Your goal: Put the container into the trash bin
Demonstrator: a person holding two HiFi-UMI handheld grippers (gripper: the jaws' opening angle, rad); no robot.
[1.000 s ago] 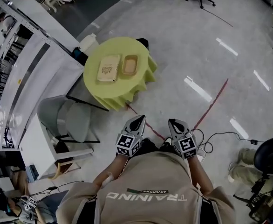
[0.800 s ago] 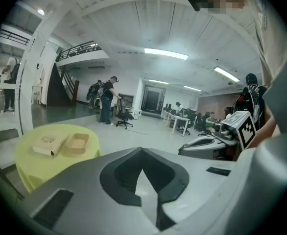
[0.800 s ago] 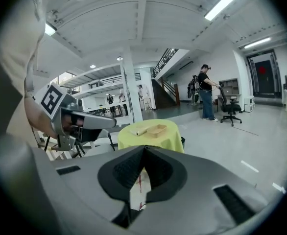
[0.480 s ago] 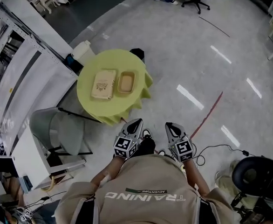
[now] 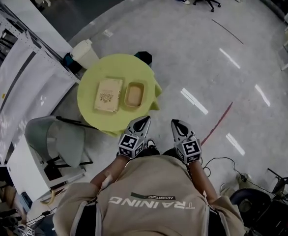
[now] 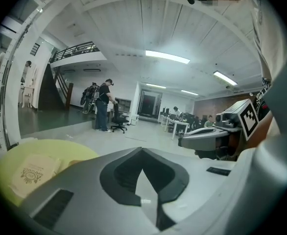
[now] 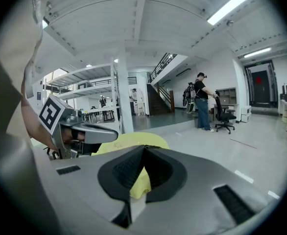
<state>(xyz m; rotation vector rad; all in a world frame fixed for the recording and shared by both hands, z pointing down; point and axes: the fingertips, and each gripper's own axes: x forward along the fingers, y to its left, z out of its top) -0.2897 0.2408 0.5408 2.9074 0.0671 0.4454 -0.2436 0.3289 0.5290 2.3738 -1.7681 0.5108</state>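
Observation:
A round table with a yellow-green cloth (image 5: 97, 73) stands just ahead of me. On it lie an open tan container (image 5: 134, 94) and, to its left, a flat tan box (image 5: 108, 95) with a printed emblem. My left gripper (image 5: 145, 118) is shut and empty, its tip near the table's near edge. My right gripper (image 5: 175, 122) is beside it over the floor, also shut and empty. In the left gripper view the shut jaws (image 6: 142, 150) point past the table (image 6: 6, 163) and the flat box (image 6: 33, 168). The right gripper view shows its shut jaws (image 7: 144, 147) before the cloth (image 7: 133, 140).
A cream lidded bin (image 5: 83, 52) stands on the floor behind the table at the left, a black object (image 5: 144, 57) behind its far edge. A grey chair (image 5: 55, 141) and white shelving (image 5: 16, 77) are at the left. Cables (image 5: 222, 161) and red tape (image 5: 217, 122) lie at the right.
The table has come closer to me and now lies just ahead of both gripper tips. Both grippers moved forward together and stayed shut.

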